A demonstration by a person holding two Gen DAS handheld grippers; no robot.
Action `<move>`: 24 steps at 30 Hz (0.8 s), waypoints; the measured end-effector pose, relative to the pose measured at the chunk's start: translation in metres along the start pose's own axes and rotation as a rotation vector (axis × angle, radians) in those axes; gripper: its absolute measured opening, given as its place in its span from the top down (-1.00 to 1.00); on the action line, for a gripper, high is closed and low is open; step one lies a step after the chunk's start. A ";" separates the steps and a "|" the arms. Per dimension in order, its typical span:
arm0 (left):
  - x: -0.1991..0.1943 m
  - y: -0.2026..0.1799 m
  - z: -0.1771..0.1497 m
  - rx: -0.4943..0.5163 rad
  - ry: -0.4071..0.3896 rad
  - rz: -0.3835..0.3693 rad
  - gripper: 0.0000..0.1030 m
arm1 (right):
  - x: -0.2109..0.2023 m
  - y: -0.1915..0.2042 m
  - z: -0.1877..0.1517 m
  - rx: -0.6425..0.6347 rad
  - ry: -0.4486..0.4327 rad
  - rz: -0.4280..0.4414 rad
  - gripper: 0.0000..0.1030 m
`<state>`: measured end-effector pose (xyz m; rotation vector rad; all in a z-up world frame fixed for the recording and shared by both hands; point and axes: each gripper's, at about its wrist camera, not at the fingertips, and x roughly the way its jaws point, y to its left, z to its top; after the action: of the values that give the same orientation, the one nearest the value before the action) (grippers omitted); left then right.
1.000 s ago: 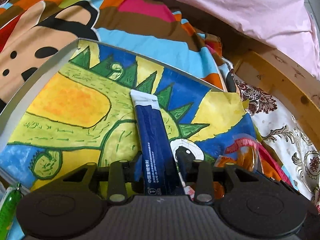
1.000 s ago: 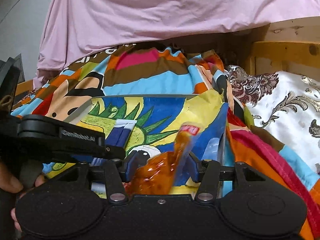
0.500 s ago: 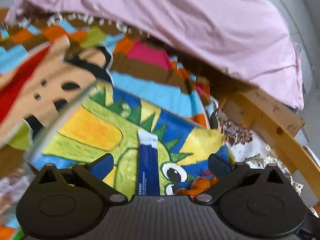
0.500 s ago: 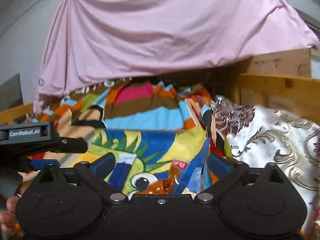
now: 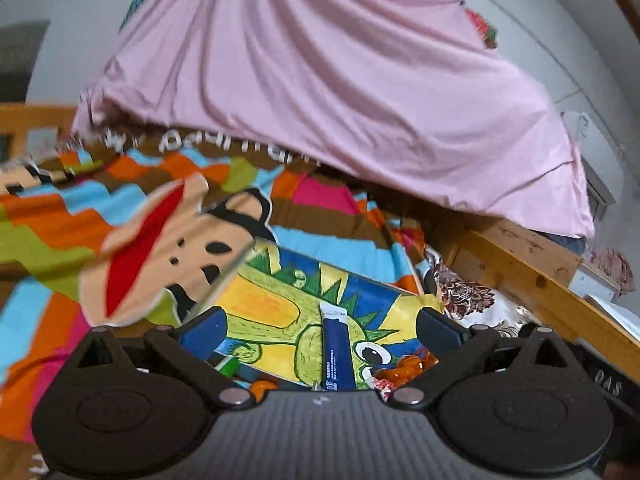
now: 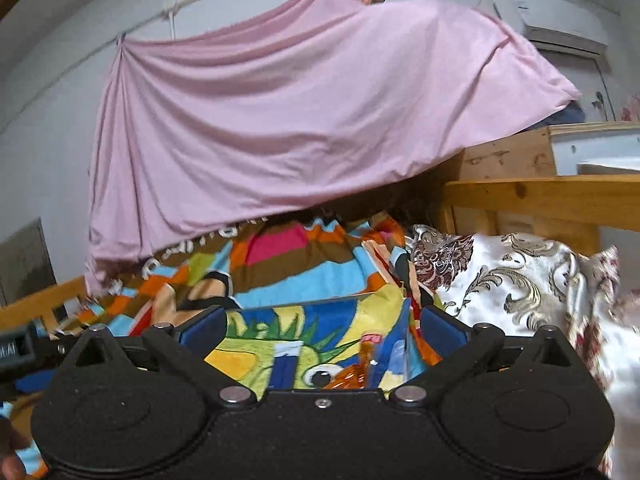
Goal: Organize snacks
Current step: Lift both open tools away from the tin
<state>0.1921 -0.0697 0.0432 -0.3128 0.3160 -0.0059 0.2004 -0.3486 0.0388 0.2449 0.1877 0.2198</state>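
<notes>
Left wrist view: the left gripper (image 5: 320,330) has its jaws spread wide and grips nothing. Between and below its blue-padded fingers (image 5: 202,332) lies the dark blue snack stick (image 5: 336,354), flat on the dinosaur-painted floor of a shallow box (image 5: 260,304), its white end pointing away from the camera. Just right of the stick, at the box's near right corner, sits an orange snack packet (image 5: 408,366), partly hidden by the gripper body. A green wrapper (image 5: 229,367) peeks out at the lower left, too little of it showing to tell what it is.

Right wrist view: the right gripper (image 6: 322,328) is likewise wide apart and empty. Inside the same box (image 6: 320,312) the blue snack stick (image 6: 286,366) lies left of the orange snack packet (image 6: 362,362), which leans against the box's right wall.

The box rests on a striped cartoon blanket (image 5: 132,220). Beyond it a pink sheet (image 6: 304,112) hangs over a wooden bed frame (image 6: 540,192), and a floral brocade cushion (image 6: 508,276) lies to the right.
</notes>
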 end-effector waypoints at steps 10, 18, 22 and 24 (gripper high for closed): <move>-0.081 0.010 -0.025 0.097 -0.041 0.042 -0.99 | -0.079 0.033 -0.028 -0.091 -0.017 -0.028 -0.99; -0.109 0.031 -0.042 0.113 -0.002 0.077 -0.99 | -0.112 0.060 -0.050 -0.192 0.009 -0.028 -0.99; -0.122 0.044 -0.053 0.104 0.022 0.084 -0.99 | -0.122 0.074 -0.058 -0.260 -0.011 -0.033 -0.99; -0.125 0.051 -0.056 0.098 0.040 0.090 -0.99 | -0.124 0.078 -0.061 -0.282 -0.011 -0.030 -0.99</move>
<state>0.0540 -0.0315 0.0153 -0.2016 0.3677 0.0608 0.0542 -0.2908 0.0203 -0.0365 0.1477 0.2123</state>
